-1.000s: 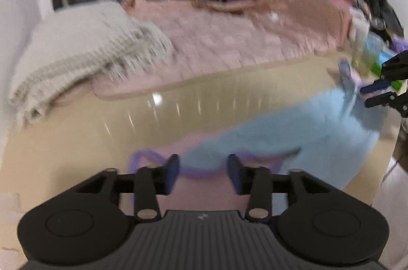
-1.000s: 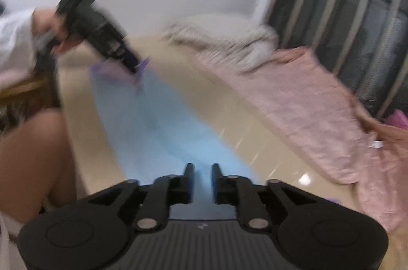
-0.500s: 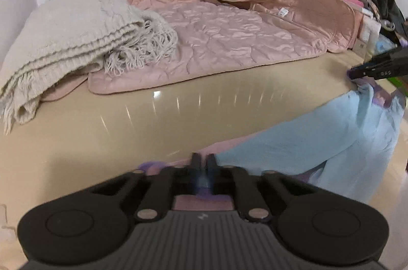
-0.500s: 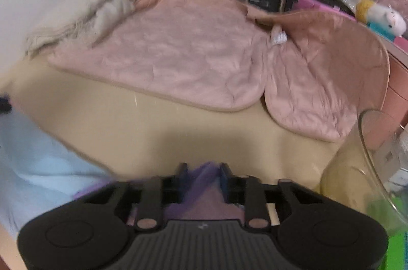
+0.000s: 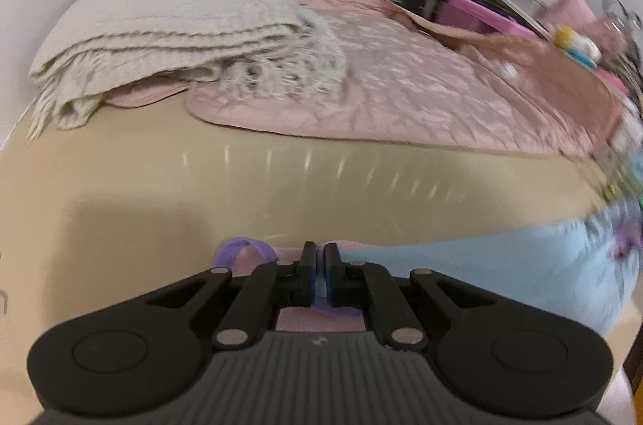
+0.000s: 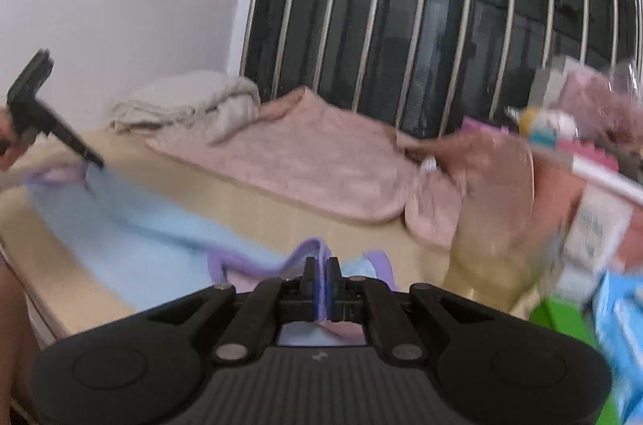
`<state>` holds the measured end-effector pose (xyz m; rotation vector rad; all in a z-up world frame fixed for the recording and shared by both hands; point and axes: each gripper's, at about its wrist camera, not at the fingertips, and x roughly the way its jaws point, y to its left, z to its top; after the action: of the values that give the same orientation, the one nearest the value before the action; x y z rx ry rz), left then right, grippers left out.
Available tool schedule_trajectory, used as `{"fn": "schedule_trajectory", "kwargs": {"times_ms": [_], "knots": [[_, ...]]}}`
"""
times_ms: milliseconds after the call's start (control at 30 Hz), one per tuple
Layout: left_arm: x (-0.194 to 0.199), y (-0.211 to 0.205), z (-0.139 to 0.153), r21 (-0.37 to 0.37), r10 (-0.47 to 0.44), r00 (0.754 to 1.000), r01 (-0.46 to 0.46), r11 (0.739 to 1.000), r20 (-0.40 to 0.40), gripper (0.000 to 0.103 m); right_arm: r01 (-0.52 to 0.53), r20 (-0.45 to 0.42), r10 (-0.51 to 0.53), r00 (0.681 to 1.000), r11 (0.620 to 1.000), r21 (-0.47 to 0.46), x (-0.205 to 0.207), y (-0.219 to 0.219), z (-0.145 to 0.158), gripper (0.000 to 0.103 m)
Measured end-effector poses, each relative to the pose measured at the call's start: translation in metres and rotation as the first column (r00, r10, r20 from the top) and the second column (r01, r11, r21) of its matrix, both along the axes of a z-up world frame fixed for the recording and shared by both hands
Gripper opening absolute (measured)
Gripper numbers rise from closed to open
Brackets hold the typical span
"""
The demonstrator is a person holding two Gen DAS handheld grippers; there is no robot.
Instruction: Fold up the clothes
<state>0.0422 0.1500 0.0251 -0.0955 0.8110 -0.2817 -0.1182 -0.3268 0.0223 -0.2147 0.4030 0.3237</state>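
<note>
My left gripper point(image 5: 320, 256) and right gripper point(image 6: 320, 270) sit low over the beige counter point(image 5: 160, 192), jaws clamped on opposite purple-trimmed ends of the blue garment point(image 6: 132, 236) stretched between them.

The left gripper point(image 5: 320, 258) sits low in its own view, fingers pointing away from the camera, jaws drawn almost together with only a thin slit between the blue-faced pads point(image 5: 308, 278). In the right wrist view it shows at the far left, angled down to the right, its tip low. The right gripper point(image 6: 320, 272) is likewise pinched nearly closed, fingers level and pointing forward. A bare leg point(image 6: 16, 336) shows at the near left edge of the right wrist view.
</note>
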Motion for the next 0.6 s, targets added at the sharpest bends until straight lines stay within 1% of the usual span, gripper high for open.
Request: {"fn": "schedule_trajectory", "kwargs": {"times_ms": [67, 133, 200, 267, 300, 333, 367, 433, 500, 533, 600], "knots": [[0.002, 0.005, 0.001, 0.003, 0.032, 0.999, -0.032, 0.999, -0.004, 0.004, 0.02, -0.03, -0.019, 0.999, 1.0, 0.002, -0.002, -0.006, -0.01, 0.003], [0.001, 0.009, 0.001, 0.017, 0.049, 0.999, -0.049, 0.999, -0.003, 0.004, 0.074, -0.075, -0.075, 0.994, 0.997, -0.014, 0.0, -0.013, -0.019, 0.003], [-0.004, 0.015, 0.001, 0.027, 0.079, 0.997, -0.079, 0.996, -0.007, 0.004, 0.074, -0.091, -0.074, 0.993, 0.997, -0.002, -0.002, -0.019, -0.022, 0.003], [-0.01, 0.024, 0.001, 0.009, 0.102, 0.995, -0.102, 0.995, -0.006, 0.004, 0.071, -0.107, -0.07, 0.992, 0.997, 0.014, -0.005, -0.021, -0.021, 0.004], [-0.014, 0.028, 0.003, -0.007, 0.105, 0.995, -0.105, 0.994, -0.001, 0.004, 0.07, -0.115, -0.067, 0.991, 0.997, 0.023, -0.006, -0.022, -0.02, 0.006], [-0.018, 0.032, 0.004, -0.024, 0.107, 0.994, -0.107, 0.994, 0.004, 0.006, 0.057, -0.101, -0.052, 0.994, 0.997, 0.05, -0.009, -0.023, -0.013, 0.016], [-0.021, 0.034, 0.006, -0.036, 0.103, 0.995, -0.103, 0.994, 0.01, 0.008, 0.044, -0.086, -0.037, 0.996, 0.996, 0.078, -0.011, -0.023, -0.007, 0.029], [-0.026, 0.033, 0.013, -0.046, 0.073, 0.997, -0.072, 0.996, 0.023, 0.016, 0.015, -0.055, -0.008, 0.998, 0.991, 0.132, -0.016, -0.024, 0.006, 0.041], [-0.028, 0.026, 0.019, -0.037, 0.036, 0.998, -0.035, 0.999, 0.045, 0.038, -0.014, -0.023, 0.019, 1.0, 0.983, 0.184, -0.021, -0.024, 0.019, 0.041], [-0.028, 0.021, 0.02, -0.025, 0.012, 0.998, -0.01, 1.0, 0.054, 0.041, -0.006, -0.023, 0.011, 1.0, 0.982, 0.191, -0.016, -0.022, 0.021, 0.041], [-0.025, 0.011, 0.02, 0.006, -0.022, 0.999, 0.022, 1.0, 0.047, 0.041, 0.009, -0.022, -0.005, 1.0, 0.979, 0.204, -0.004, -0.018, 0.024, 0.041]]}}
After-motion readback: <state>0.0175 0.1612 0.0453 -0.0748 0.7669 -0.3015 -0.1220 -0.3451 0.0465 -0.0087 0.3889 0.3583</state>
